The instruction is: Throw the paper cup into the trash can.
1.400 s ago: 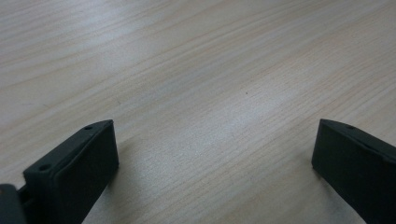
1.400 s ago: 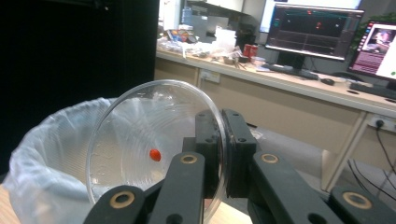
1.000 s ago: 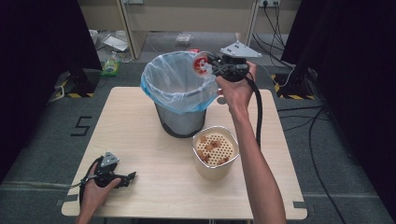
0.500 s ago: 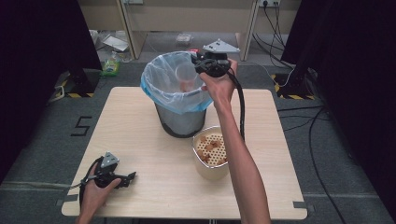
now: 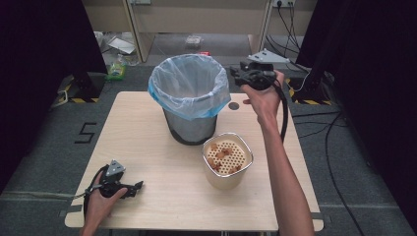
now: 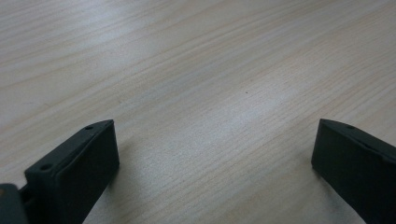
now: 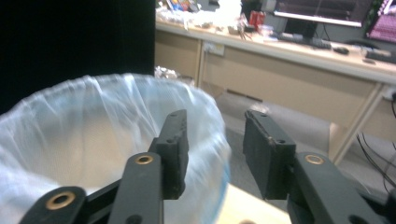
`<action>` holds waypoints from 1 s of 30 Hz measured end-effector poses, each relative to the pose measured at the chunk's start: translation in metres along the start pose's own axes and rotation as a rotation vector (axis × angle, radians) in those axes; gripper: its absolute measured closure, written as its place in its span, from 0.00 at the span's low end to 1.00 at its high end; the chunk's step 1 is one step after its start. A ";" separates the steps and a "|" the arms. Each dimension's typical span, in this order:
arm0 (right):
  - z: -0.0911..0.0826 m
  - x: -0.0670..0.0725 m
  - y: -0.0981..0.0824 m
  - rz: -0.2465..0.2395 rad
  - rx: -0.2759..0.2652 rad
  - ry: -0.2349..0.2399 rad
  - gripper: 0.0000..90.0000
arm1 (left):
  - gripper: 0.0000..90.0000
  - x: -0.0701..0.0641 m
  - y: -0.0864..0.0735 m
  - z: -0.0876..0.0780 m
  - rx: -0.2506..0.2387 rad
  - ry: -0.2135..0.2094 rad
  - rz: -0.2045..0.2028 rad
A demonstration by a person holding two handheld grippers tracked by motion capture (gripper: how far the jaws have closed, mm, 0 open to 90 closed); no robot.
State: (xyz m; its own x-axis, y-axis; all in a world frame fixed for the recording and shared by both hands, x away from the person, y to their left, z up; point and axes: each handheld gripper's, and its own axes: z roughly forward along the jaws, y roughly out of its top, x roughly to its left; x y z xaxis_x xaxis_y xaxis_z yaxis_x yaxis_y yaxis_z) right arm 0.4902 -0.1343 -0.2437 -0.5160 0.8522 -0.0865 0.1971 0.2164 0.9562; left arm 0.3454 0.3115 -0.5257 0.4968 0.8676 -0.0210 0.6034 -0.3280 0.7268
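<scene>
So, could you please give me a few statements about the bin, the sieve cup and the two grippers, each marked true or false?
1. The bin is lined with a bluish plastic bag. True.
2. The sieve cup lies tipped on its side. False: it stands upright, with brown bits on its perforated top.
3. The right gripper grips a red object. False: its fingers stand apart, empty, having just opened beside the bin's rim.
4. The left gripper rests open on the table. True.

Matt pale wood table (image 5: 147,142), thin translucent plastic bin liner (image 5: 189,86), perforated metal cup (image 5: 227,160).
</scene>
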 end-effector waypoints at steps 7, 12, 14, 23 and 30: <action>-0.021 -0.021 -0.025 0.005 0.037 -0.034 0.61 | 0.00 0.000 0.000 0.000 0.000 0.000 0.000; -0.041 -0.032 -0.049 -0.007 0.066 -0.064 0.57 | 0.00 0.000 0.000 0.000 0.001 0.000 0.000; -0.048 -0.035 -0.057 -0.001 0.072 -0.069 0.57 | 0.00 0.000 0.000 0.000 0.001 0.000 0.000; -0.068 -0.045 -0.106 0.032 0.123 -0.083 0.55 | 0.00 0.000 0.000 0.000 0.002 -0.001 0.001; -0.077 -0.041 -0.143 0.029 0.150 -0.109 0.51 | 0.00 0.000 0.000 0.000 0.002 -0.001 0.001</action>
State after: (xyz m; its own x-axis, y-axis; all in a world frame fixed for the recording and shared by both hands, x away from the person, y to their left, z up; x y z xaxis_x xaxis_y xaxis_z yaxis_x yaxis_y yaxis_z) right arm 0.4192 -0.2371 -0.3550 -0.4165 0.9039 -0.0973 0.3367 0.2528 0.9070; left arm 0.3454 0.3116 -0.5256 0.4976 0.8671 -0.0210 0.6043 -0.3292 0.7255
